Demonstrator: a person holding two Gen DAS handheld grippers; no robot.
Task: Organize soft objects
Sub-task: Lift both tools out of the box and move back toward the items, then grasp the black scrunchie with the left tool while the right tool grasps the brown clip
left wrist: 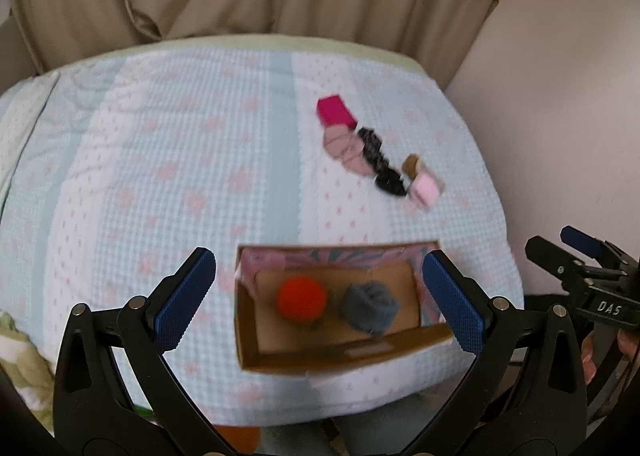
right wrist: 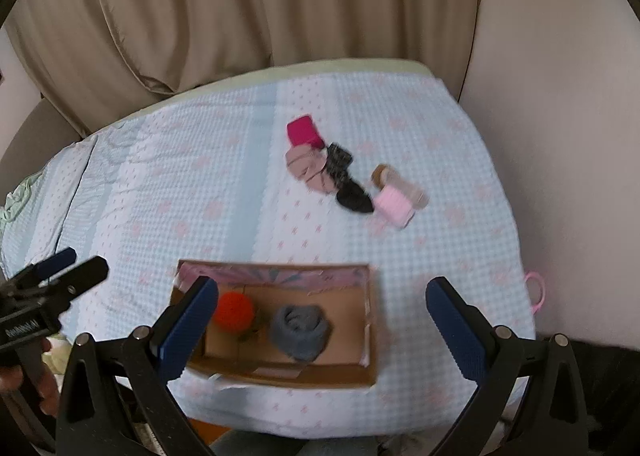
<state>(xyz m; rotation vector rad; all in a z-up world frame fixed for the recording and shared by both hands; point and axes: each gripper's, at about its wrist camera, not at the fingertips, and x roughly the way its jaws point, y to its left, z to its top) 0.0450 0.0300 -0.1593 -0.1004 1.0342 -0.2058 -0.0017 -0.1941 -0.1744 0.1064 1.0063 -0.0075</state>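
Looks maybe a third done to me. The cardboard box (right wrist: pixel 370 320) near the front edge of the bed (right wrist: pixel 200 175) already holds two rolled bundles side by side, an orange one (right wrist: pixel 233 313) and a grey one (right wrist: pixel 300 332). Still out on the bed, well apart from the box: a magenta roll (right wrist: pixel 304 131), a dusty pink piece (right wrist: pixel 306 169), a dark sock (right wrist: pixel 346 183) and a light pink roll (right wrist: pixel 394 207), bunched in a row. Left gripper (left wrist: pixel 320 296) and right gripper (right wrist: pixel 320 320) both hover with fingers spread wide, holding nothing.

Both wrist views overlook the box (left wrist: pixel 248 320) from above.
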